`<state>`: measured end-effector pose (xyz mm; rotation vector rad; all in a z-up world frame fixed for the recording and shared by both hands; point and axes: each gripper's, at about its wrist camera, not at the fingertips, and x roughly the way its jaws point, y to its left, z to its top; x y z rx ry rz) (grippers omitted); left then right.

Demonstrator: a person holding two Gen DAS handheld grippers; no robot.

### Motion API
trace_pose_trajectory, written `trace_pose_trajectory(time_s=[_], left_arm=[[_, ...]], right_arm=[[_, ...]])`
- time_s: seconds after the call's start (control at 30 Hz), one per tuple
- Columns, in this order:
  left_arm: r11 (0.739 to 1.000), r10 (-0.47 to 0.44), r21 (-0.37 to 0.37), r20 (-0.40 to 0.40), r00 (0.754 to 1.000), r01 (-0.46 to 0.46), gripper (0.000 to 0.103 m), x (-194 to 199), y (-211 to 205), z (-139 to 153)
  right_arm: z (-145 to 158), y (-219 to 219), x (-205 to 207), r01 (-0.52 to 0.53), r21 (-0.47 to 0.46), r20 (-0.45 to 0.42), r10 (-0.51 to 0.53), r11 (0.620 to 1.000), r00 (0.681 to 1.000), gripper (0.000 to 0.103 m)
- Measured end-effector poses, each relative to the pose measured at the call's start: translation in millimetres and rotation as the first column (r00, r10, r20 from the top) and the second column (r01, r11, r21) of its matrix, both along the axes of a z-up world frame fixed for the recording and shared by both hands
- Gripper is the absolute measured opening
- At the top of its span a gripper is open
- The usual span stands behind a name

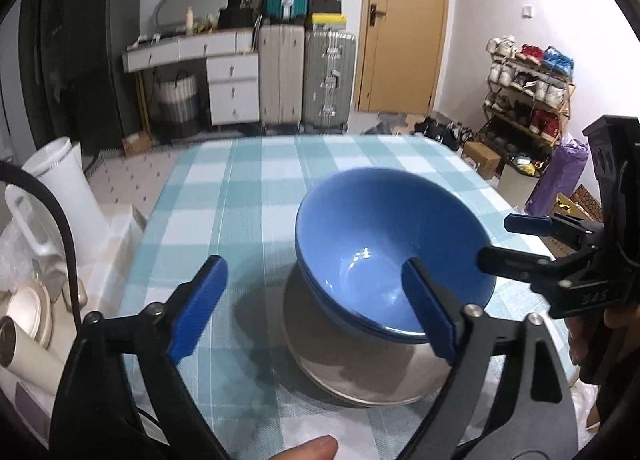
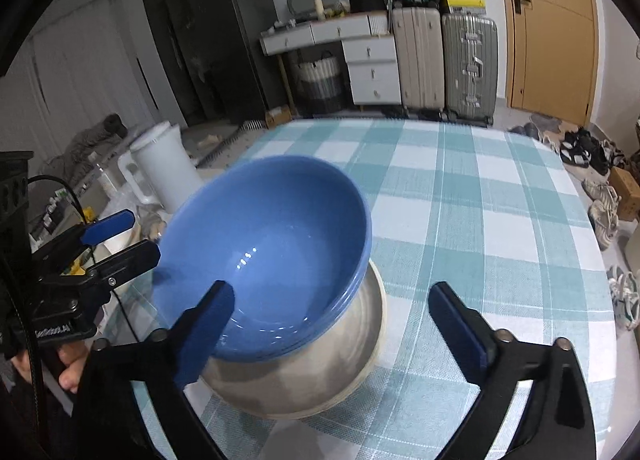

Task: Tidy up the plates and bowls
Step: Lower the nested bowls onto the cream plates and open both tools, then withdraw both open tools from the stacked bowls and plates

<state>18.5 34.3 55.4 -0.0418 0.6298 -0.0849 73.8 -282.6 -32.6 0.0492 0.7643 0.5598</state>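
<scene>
A stack of blue bowls [image 1: 384, 244] sits on a stack of beige plates [image 1: 360, 376] on the checked tablecloth; both show in the right wrist view too, the bowls [image 2: 272, 244] above the plates [image 2: 320, 372]. My left gripper [image 1: 316, 308] is open, its right finger in front of the bowls' near rim, its left finger over the cloth. My right gripper [image 2: 340, 324] is open, its left finger in front of the bowls' near rim. Neither holds anything. The right gripper also shows at the right edge of the left wrist view [image 1: 516, 240], and the left gripper at the left edge of the right wrist view [image 2: 120, 240].
The teal and white checked table [image 2: 480, 219] stretches beyond the stack. A white pitcher [image 1: 68, 195] and beige dishes [image 1: 28, 312] stand off the table's left side. Suitcases, drawers, a door and a shoe rack [image 1: 528, 91] line the far wall.
</scene>
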Motion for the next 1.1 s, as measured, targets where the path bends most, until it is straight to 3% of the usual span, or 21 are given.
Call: trace_pose_trajectory(time_s=[0.03, 0.53, 0.8, 1.1], left_arm=[[1.0, -0.007, -0.003, 0.014, 1.0, 0.007, 0.102, -3, 1, 0], [1.0, -0.009, -0.021, 0.11, 0.994, 0.012, 0.102, -23, 23, -20], [0.998, -0.055, -0.024, 0.197, 0.979, 0.061, 0.102, -33, 40, -35], [0.998, -0.03, -0.047, 0.209, 0.978, 0.041, 0.102, -25, 63, -63]], right_arm=[[0, -4, -3, -0.004, 0.022, 0.014, 0.004, 1.0, 1.0, 0.102], [-10, -51, -45, -0.003, 0.131, 0.186, -0.022, 0.991, 0.982, 0.102], [-28, -48, -65, -0.053, 0.077, 0.305, 0.027, 0.996, 0.952, 0.102], [-45, -32, -79, -0.117, 0.035, 0.37, 0.096, 0.993, 0.924, 0.103]])
